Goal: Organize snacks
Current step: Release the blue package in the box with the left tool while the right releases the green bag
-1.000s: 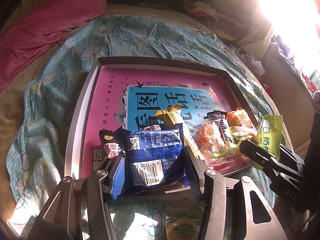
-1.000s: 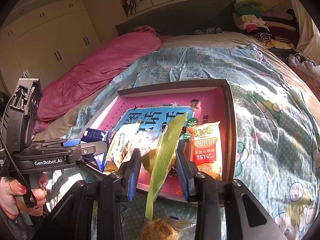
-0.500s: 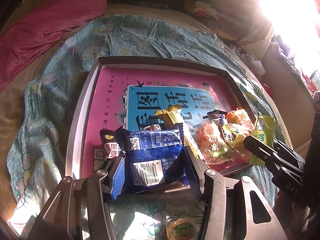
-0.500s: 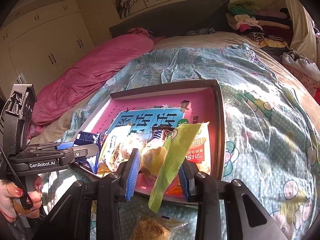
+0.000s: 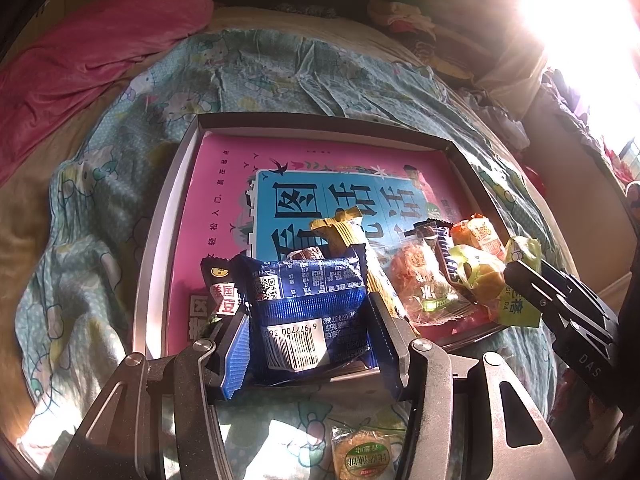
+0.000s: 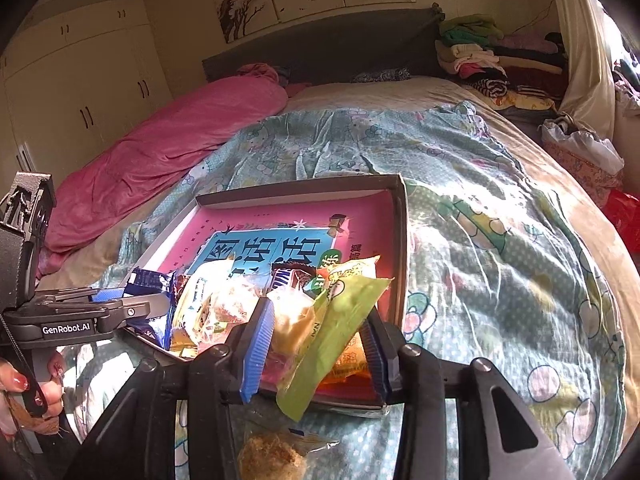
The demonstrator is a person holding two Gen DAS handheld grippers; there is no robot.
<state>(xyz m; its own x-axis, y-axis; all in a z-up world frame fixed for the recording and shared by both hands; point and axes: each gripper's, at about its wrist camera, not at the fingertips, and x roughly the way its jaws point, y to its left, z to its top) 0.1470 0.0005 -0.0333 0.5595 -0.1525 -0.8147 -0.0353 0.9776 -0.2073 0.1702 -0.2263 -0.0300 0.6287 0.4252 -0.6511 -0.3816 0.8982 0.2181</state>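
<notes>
My right gripper [image 6: 320, 344] is opening now: a second ago its pads pinched the green snack packet [image 6: 340, 328] upright above the near rim, and since then the packet has tipped over toward 12 o'clock, so it lies slanted across the tray's near corner, resting on the yellow-wrapped cake [image 6: 290, 316] and the orange rice-cracker bag [image 6: 352, 276]. The packet is between the jaws, but the pads look clear of it. I judge that drop-off as good as done.

My left gripper [image 5: 308, 328] has not moved; it holds the blue snack packet [image 5: 308, 304] at a middling width, barcode toward me, over the tray's near edge at 6 o'clock.

The grey tray [image 5: 160, 240], lined with a pink and blue sheet, sits on a bed under a pale green cartoon-print quilt [image 6: 480, 240]. Two snacks remain on the quilt outside it: a round pastry [image 5: 362, 456] and a floss cake [image 6: 272, 456]. A pink blanket [image 6: 168, 152] lies at 10 o'clock, folded clothes [image 6: 480, 52] at 1 o'clock, cream wardrobes [image 6: 80, 100] beyond.
</notes>
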